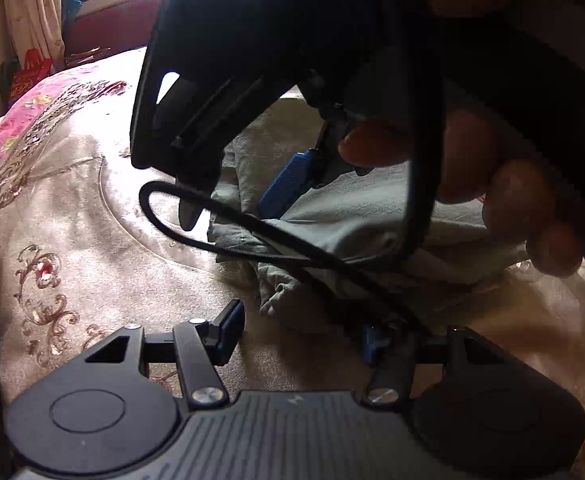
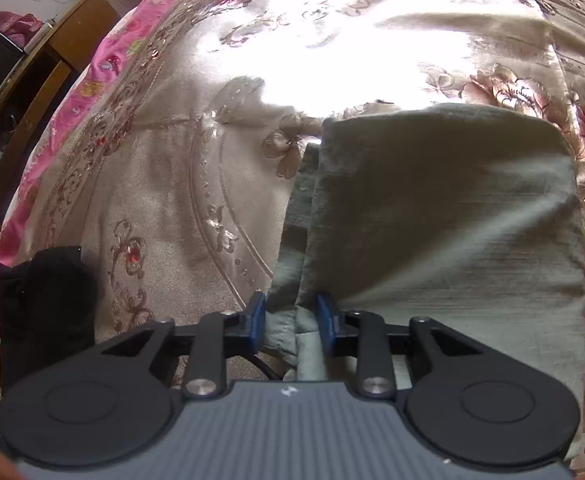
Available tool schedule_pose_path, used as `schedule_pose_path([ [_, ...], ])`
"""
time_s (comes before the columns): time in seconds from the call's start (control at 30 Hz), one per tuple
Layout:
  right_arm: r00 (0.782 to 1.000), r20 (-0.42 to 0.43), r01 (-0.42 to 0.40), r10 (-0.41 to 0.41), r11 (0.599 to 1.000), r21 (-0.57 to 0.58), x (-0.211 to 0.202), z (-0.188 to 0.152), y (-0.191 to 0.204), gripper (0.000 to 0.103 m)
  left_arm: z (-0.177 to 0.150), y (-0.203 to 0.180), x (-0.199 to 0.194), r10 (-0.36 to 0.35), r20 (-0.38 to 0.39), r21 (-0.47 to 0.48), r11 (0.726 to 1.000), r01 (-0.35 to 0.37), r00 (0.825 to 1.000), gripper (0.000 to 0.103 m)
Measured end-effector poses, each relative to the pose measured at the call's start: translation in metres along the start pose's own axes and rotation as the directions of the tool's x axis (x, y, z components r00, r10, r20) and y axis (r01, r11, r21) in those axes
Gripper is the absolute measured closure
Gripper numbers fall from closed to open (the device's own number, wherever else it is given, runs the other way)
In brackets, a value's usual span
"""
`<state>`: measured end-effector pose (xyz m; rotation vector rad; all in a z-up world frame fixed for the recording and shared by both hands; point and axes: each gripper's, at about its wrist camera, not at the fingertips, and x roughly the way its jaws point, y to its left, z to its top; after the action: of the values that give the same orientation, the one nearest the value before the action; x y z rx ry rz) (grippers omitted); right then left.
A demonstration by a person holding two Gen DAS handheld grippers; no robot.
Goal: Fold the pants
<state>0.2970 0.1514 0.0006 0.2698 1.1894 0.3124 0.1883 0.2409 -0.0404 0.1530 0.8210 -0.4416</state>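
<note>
The grey-green pants (image 2: 444, 216) lie folded into a compact block on the floral bedspread (image 2: 164, 184). My right gripper (image 2: 292, 320) has its blue pads on either side of a thick near edge of the pants, and cloth fills the gap between them. In the left wrist view the pants (image 1: 356, 216) lie ahead, with the right gripper's body (image 1: 220, 80) and the hand holding it above them. My left gripper (image 1: 304, 336) is open just short of the pants' near edge. A black cable (image 1: 252, 228) crosses over the cloth.
A dark garment (image 2: 44, 288) lies on the bed to the left. A pink quilt border (image 2: 104, 64) runs along the bed's left edge, with wooden furniture (image 2: 52, 52) beyond. A window and curtain (image 1: 36, 12) stand at the far left of the left wrist view.
</note>
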Motion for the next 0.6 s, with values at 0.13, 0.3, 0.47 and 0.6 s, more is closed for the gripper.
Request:
schedule_pose_path([
  [0.13, 0.995, 0.021, -0.096, 0.096, 0.995, -0.040, -0.037, -0.005, -0.005, 0.055, -0.001, 0.009, -0.029, 0.037, 0.007, 0.020, 0.999, -0.037, 0.999, 0.033],
  [0.3, 0.980, 0.172, 0.109, -0.096, 0.992, -0.068, -0.087, -0.011, -0.044, 0.055, 0.025, 0.025, -0.056, 0.089, 0.081, 0.022, 0.996, -0.092, 0.993, 0.033],
  [0.47, 0.950, 0.268, 0.181, -0.159, 0.982, -0.061, -0.076, 0.010, -0.088, 0.054, 0.077, 0.023, -0.023, 0.036, 0.202, 0.061, 0.997, -0.049, 0.979, 0.033],
  [0.6, 0.960, 0.262, 0.138, -0.099, 0.981, -0.134, -0.043, 0.038, -0.104, 0.055, 0.093, 0.010, 0.030, -0.027, 0.162, 0.146, 0.989, 0.003, 0.986, 0.033],
])
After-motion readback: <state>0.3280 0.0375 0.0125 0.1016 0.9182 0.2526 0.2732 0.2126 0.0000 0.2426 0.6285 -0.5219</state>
